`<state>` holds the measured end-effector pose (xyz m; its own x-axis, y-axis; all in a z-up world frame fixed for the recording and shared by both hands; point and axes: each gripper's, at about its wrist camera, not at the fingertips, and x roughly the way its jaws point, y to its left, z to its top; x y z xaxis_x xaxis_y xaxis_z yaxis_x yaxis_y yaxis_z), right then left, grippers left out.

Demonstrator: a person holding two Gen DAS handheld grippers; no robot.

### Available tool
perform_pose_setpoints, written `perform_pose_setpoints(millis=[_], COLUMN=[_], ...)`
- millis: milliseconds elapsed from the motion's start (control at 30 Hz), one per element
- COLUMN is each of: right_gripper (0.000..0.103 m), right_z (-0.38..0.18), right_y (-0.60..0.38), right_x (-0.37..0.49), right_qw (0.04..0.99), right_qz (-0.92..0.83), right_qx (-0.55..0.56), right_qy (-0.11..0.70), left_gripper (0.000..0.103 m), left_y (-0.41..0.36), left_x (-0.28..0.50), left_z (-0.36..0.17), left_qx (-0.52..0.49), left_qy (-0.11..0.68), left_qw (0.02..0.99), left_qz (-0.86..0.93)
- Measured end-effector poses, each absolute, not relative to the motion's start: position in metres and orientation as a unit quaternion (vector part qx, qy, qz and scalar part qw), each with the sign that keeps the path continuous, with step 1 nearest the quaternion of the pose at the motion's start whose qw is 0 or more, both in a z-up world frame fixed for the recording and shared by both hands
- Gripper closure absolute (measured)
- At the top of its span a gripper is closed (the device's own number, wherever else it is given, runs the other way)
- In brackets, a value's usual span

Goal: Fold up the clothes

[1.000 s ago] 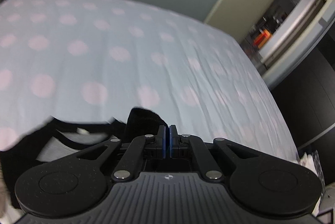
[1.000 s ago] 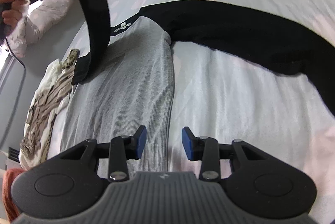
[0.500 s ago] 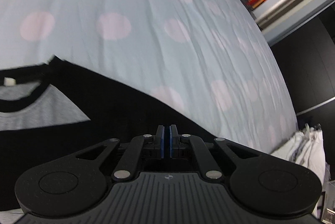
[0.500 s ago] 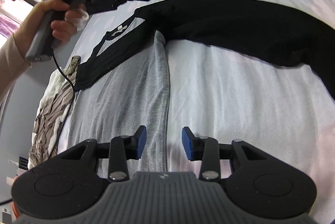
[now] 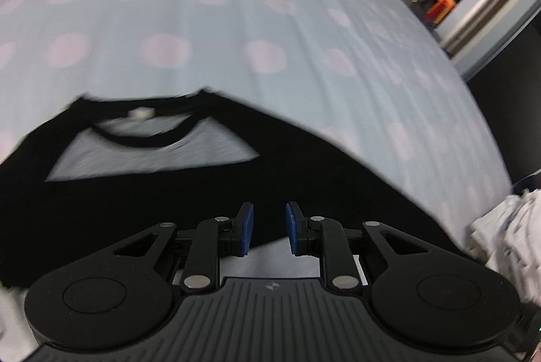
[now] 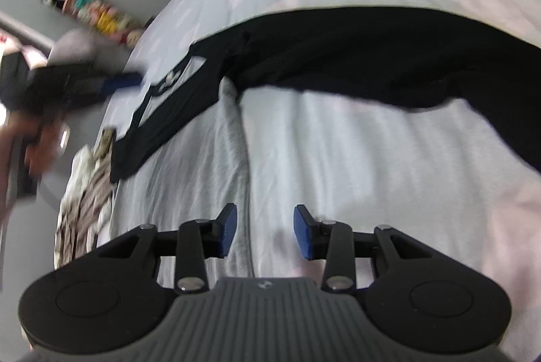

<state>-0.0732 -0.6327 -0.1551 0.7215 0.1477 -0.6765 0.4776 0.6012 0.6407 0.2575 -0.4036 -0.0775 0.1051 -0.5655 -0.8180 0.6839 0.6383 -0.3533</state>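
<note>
Grey/black shirt (image 5: 159,155) lies flat on the dotted bed (image 5: 236,24). Left gripper (image 5: 268,233) w/ fingers apart over black sleeve (image 6: 338,57); right gripper (image 6: 264,233) also apart, holding nothing, over shirt's grey side edge.

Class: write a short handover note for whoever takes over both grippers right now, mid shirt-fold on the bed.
Left gripper: jaws open, holding nothing, just above the black sleeve lying across the chest.
Right gripper: jaws open, empty, hovering over the grey body's side edge.
Shirt: flat on the dotted bedsheet, collar toward the far side.
Done: one sleeve laid across.
Left: the other sleeve lies stretched out sideways; fold it in, then fold the body.
</note>
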Motion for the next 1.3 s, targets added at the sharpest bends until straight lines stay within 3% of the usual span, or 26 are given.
perform_pose_setpoints(millis=[300, 433, 667, 833, 1100, 1267, 1300], right_gripper=[0.064, 0.064, 0.064, 0.066, 0.067, 0.098, 0.098], right_z=[-0.119, -0.107, -0.108, -0.121, -0.137, -0.144, -0.144], right_y=[-0.652, -0.670, -0.687, -0.692, -0.699, -0.707, -0.708], right_x=[-0.121, -0.148, -0.187, -0.185, -0.171, -0.172, -0.173], right_qw=[0.830, 0.821, 0.790, 0.773, 0.757, 0.741, 0.740], right_qz=[-0.232, -0.307, -0.394, -0.420, -0.449, -0.473, -0.474], right_qx=[0.393, 0.356, 0.326, 0.311, 0.316, 0.325, 0.327], right_qy=[0.321, 0.324, 0.340, 0.361, 0.355, 0.349, 0.348], left_gripper=[0.083, 0.083, 0.083, 0.083, 0.083, 0.083, 0.083], left_y=[-0.304, -0.286, -0.273, -0.274, -0.266, -0.261, -0.260], left_x=[0.256, 0.255, 0.255, 0.253, 0.265, 0.272, 0.273], left_z=[-0.081, -0.082, -0.100, -0.117, -0.130, -0.128, -0.127], left_qx=[-0.006, 0.014, 0.017, 0.059, 0.029, 0.021, 0.019], left_qy=[0.516, 0.496, 0.479, 0.479, 0.498, 0.494, 0.493], left_qw=[0.778, 0.800, 0.817, 0.816, 0.806, 0.810, 0.811], left_qz=[-0.358, -0.338, -0.322, -0.319, -0.320, -0.315, -0.315])
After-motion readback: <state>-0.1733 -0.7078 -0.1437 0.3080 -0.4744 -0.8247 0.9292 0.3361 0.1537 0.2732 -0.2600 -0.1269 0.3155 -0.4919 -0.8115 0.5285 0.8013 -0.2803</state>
